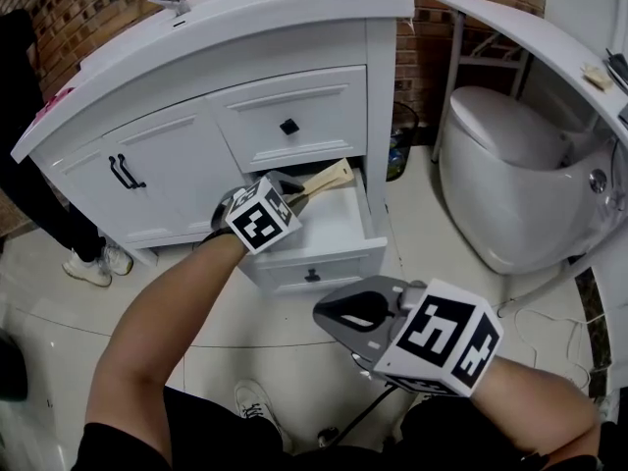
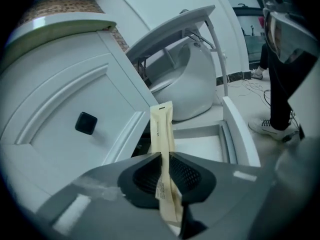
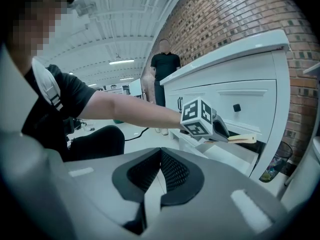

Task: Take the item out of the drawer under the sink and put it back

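A flat beige packet [image 1: 329,178] sticks out of my left gripper [image 1: 294,196], which is shut on its lower part. It hangs just above the open bottom drawer [image 1: 319,258] of the white sink cabinet. In the left gripper view the packet [image 2: 161,129] stands upright between the dark pads [image 2: 187,176], with the drawer's white inside [image 2: 200,149] beyond it. My right gripper [image 1: 329,312] is low in front of the drawer, shut and empty. The right gripper view shows its pads [image 3: 175,171] meeting, with the left gripper [image 3: 222,133] and packet [image 3: 242,139] ahead by the drawer.
The upper drawer with a black knob [image 1: 288,126] is closed. Cabinet doors with black handles [image 1: 123,172] lie to the left. A white toilet [image 1: 520,184] stands close on the right, and a waste bin [image 1: 400,140] sits between it and the cabinet. A person [image 1: 20,116] stands at far left.
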Demonstrator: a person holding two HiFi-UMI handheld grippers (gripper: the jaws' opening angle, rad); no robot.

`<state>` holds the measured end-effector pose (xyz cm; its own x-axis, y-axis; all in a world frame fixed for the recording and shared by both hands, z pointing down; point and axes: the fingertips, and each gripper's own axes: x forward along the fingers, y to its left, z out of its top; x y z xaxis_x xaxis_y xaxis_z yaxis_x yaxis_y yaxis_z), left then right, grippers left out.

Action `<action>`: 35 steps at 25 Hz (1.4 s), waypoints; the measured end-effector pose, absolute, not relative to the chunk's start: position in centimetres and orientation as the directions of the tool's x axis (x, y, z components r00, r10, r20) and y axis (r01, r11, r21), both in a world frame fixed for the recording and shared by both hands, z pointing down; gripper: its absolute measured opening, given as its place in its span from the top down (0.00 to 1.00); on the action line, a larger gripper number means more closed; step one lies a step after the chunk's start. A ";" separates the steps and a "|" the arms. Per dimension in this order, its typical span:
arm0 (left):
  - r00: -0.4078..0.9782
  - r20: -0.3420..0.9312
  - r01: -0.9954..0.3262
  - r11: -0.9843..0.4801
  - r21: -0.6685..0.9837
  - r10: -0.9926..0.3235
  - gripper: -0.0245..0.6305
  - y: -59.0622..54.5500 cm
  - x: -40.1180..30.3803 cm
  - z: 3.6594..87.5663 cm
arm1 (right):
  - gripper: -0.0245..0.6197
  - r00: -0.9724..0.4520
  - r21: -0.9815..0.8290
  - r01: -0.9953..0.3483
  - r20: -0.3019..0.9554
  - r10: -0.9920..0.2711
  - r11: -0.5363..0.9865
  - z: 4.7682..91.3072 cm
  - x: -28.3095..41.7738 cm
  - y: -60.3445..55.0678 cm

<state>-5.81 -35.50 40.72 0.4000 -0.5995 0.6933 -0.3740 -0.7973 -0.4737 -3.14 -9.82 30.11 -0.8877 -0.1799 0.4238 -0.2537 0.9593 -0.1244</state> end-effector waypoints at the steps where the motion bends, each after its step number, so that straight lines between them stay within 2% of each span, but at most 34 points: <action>1: 0.391 0.702 -0.354 -0.801 -0.483 -0.595 0.88 -35.8 -5.7 41.4 | 0.95 -0.887 -0.124 -0.252 0.426 -0.178 0.960 30.1 -3.1 -9.9; 14: 0.289 0.781 -0.228 -0.832 -0.507 -0.554 0.90 -39.0 -6.6 47.2 | 0.95 -0.885 -0.180 -0.287 0.425 -0.189 0.941 31.0 -1.6 -11.8; 23: 0.299 0.794 -0.169 -0.848 -0.502 -0.529 0.92 -39.1 -5.0 49.3 | 0.95 -0.877 -0.196 -0.292 0.445 -0.181 0.936 31.7 -1.3 -12.4; 26: 0.297 0.804 -0.142 -0.856 -0.496 -0.515 0.84 -38.7 -4.7 49.7 | 0.95 -0.880 -0.202 -0.296 0.438 -0.184 0.934 31.6 -1.4 -12.5; 32: 0.302 0.819 -0.137 -0.872 -0.470 -0.489 0.82 -38.1 -4.8 49.7 | 0.95 -0.879 -0.194 -0.294 0.441 -0.185 0.936 31.5 -1.5 -12.4; 35: 0.305 0.842 -0.140 -0.895 -0.423 -0.445 0.72 -37.5 -5.0 49.9 | 0.95 -0.880 -0.193 -0.296 0.435 -0.189 0.935 31.4 -1.6 -12.4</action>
<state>-4.99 -37.53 49.94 0.3051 -0.4452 0.8419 -0.1400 -0.8954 -0.4227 -1.60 -12.35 31.37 -0.8803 -0.1893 0.4350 -0.2965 0.9353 -0.1929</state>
